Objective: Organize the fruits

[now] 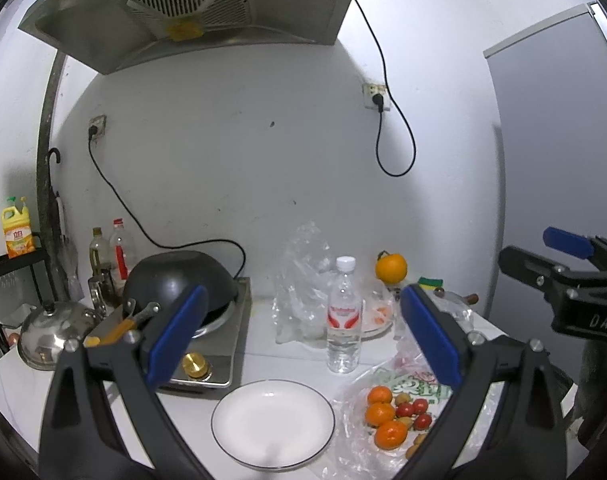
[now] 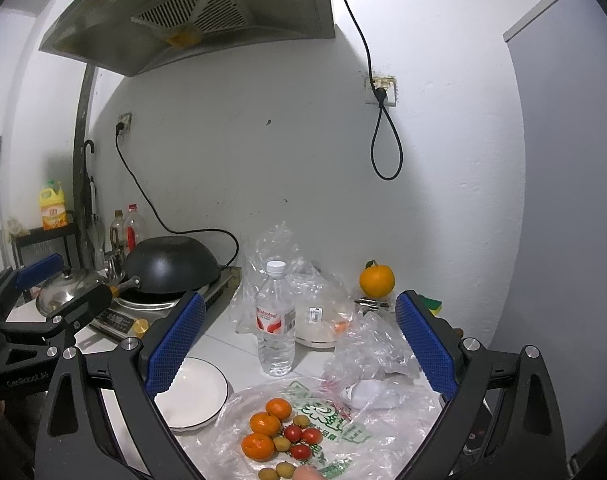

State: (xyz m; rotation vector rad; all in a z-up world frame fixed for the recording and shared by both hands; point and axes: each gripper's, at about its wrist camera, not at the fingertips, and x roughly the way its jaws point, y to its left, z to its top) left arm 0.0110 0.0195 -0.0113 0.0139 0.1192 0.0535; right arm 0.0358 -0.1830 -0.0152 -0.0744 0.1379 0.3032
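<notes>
Fruits: three mandarins [image 2: 266, 423], three cherry tomatoes [image 2: 302, 441] and small tan longans [image 2: 281, 443], loose on a printed plastic bag [image 2: 335, 420] on the counter. Empty white plate [image 1: 239, 412] just left of the bag. Water bottle [image 2: 276, 320] upright behind. Left gripper [image 1: 303, 340] and right gripper [image 2: 301, 346]: jaws spread wide, holding nothing.

A white table [image 1: 271, 356] carries an induction cooker [image 1: 215, 344] at the left with a steel pot lid [image 1: 51, 332] beside it. An empty white plate [image 1: 272, 424] sits near the front, a water bottle [image 1: 344, 316] stands mid-table, and a printed plastic bag [image 2: 327, 432] lies spread at the right.
</notes>
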